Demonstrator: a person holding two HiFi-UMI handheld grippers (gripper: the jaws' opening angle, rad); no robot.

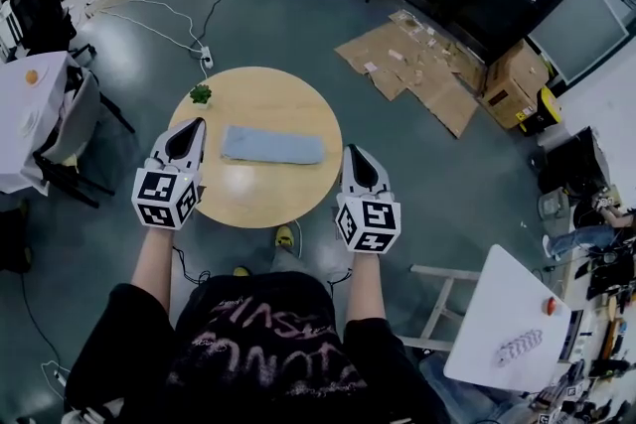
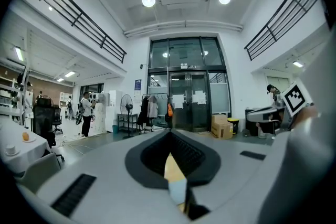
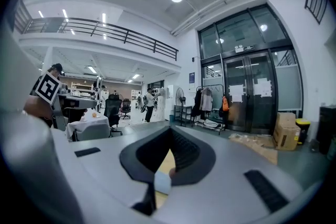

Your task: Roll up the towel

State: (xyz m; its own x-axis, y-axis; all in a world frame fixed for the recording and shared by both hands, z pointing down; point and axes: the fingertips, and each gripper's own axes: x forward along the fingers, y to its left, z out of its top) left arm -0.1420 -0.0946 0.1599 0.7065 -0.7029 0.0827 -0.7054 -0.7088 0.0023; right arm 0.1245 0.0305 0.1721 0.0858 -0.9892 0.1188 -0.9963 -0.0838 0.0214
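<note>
left hand-held gripper: the left hand-held gripper (image 1: pixel 191 127) had its jaws pressed together with nothing pinched; its own view showed only a thin slit between them, with surface and a bit of blue behind it.
right hand-held gripper: the right hand-held gripper (image 1: pixel 354 155) was also pressed together and empty, the same thin slit showing in its own view.
gripper position: both were held above the near half of the surface (image 1: pixel 260 204), pointing roughly level out across the room, one on each side of the towel. Neither touched it.
towel: the blue-grey towel (image 1: pixel 273 145) lay near the middle of the round wooden surface as a narrow band running left to right, between the two hand-held grippers and apart from both.
towel shape: edges looked tidy and it was compact. From the head view I couldn't tell whether it was a finished roll or a flat folded strip.
other item: a small green plant (image 1: pixel 201 93) sat at the far left edge of the surface, clear of the towel.
progress: judged either not started, with the whole roll left to do, or already finished with the hands off; the compact shape fit both.
left to do: if it was flat, one hand-held gripper would need to pinch an edge and turn it over along the length. If it was rolled, nothing remained.
risk: rolling with narrow jaws could leave loose or uneven ends.
</note>
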